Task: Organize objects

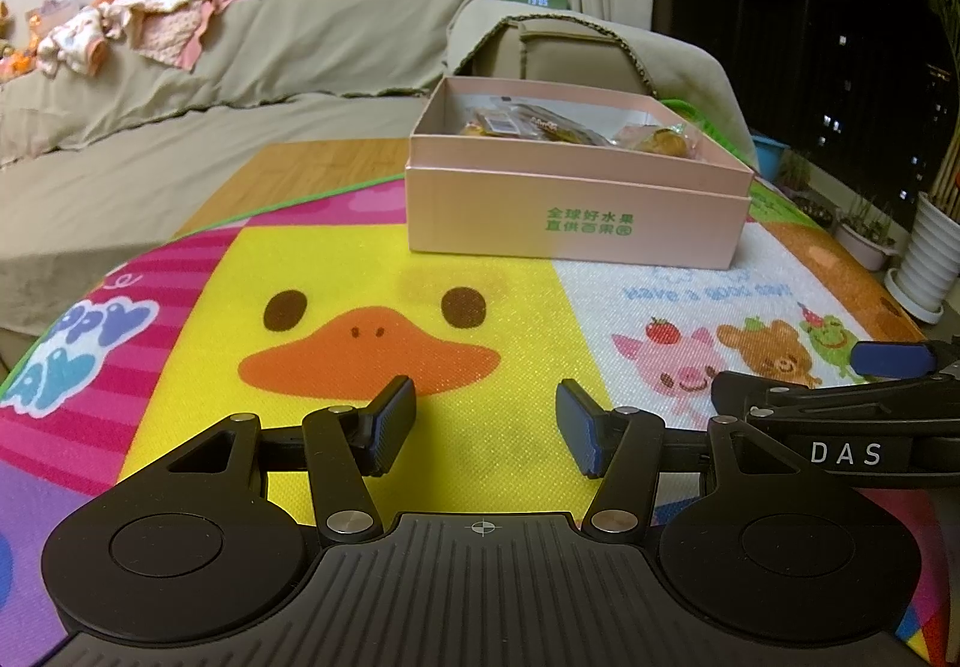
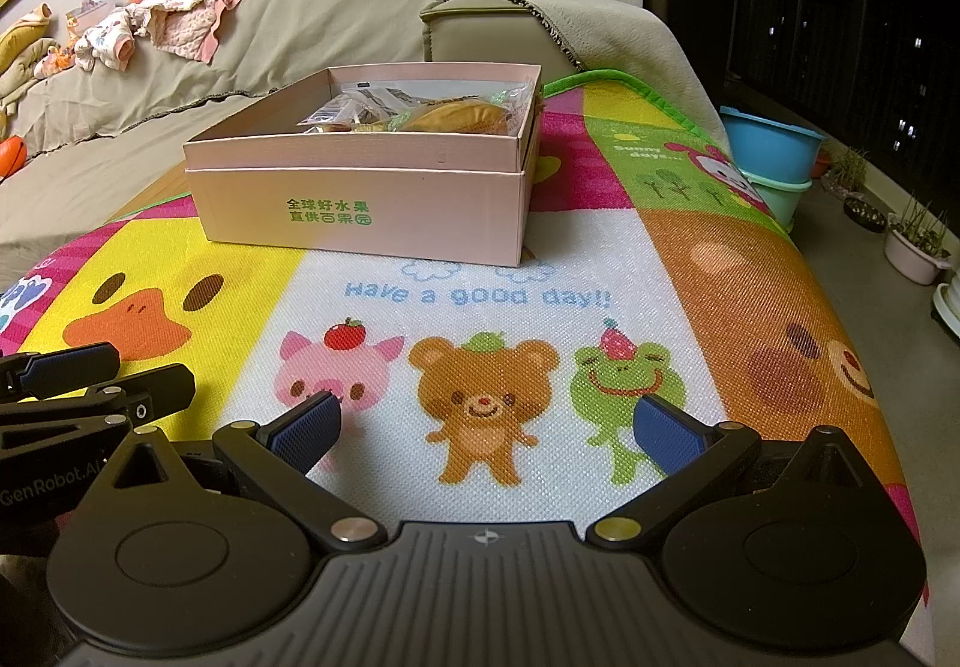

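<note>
Two tools, left tool point(image 1: 486, 424) and right tool point(image 2: 489, 430), hover spread and empty above the mat point(image 2: 540, 271), near the pink box point(image 2: 360, 211) of wrapped snacks point(image 2: 432, 115).

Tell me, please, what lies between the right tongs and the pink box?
Only bare mat: in the right wrist view, the printed play mat runs uninterrupted from the open right tongs to the pink box.
</note>
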Motion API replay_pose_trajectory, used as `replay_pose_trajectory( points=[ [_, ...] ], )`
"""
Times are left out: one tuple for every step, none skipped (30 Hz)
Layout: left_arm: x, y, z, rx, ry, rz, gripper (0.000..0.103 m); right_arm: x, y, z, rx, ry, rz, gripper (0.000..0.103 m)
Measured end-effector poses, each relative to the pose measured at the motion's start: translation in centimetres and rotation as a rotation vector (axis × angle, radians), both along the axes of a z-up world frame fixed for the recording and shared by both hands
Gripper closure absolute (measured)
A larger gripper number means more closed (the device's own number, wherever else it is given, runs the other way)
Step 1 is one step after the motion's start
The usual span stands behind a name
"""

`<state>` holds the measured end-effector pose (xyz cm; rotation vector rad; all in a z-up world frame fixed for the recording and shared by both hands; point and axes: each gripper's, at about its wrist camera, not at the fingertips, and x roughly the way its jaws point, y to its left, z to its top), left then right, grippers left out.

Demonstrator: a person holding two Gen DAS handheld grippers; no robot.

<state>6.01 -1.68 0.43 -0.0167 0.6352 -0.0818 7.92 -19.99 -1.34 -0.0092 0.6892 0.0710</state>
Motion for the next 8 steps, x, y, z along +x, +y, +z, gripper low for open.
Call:
replay_pose_trajectory(
  points=[
    [0.0, 0.02, 0.0, 0.0, 0.0, 0.0, 0.044, 0.0, 0.0, 0.0, 0.0, 0.0, 0.0, 0.0],
    [0.0, 0.05, 0.0, 0.0, 0.0, 0.0, 0.044, 0.0, 0.0, 0.0, 0.0, 0.0, 0.0, 0.0],
    [-0.02, 0.12, 0.0, 0.001, 0.0, -0.001, 0.044, 0.0, 0.0, 0.0, 0.0, 0.0, 0.0, 0.0],
    [-0.02, 0.12, 0.0, -0.001, 0.0, -0.002, 0.045, -0.01, 0.0, 0.0, 0.0, 0.0, 0.0, 0.0],
    [0.0, 0.12, 0.01, -0.003, 0.0, -0.002, 0.045, 0.0, 0.0, 0.0, 0.0, 0.0, 0.0, 0.0],
    [0.04, 0.16, 0.01, -0.007, -0.001, -0.002, 0.045, -0.01, 0.0, 0.0, 0.0, 0.0, 0.0, 0.0],
    [0.03, 0.37, 0.01, -0.016, -0.001, -0.002, 0.045, 0.0, 0.0, 0.0, 0.0, 0.0, 0.0, 0.0],
    [0.0, 0.51, 0.04, -0.025, -0.001, -0.002, 0.045, -0.01, 0.0, 0.0, 0.0, 0.0, 0.0, 0.0]
  ],
)
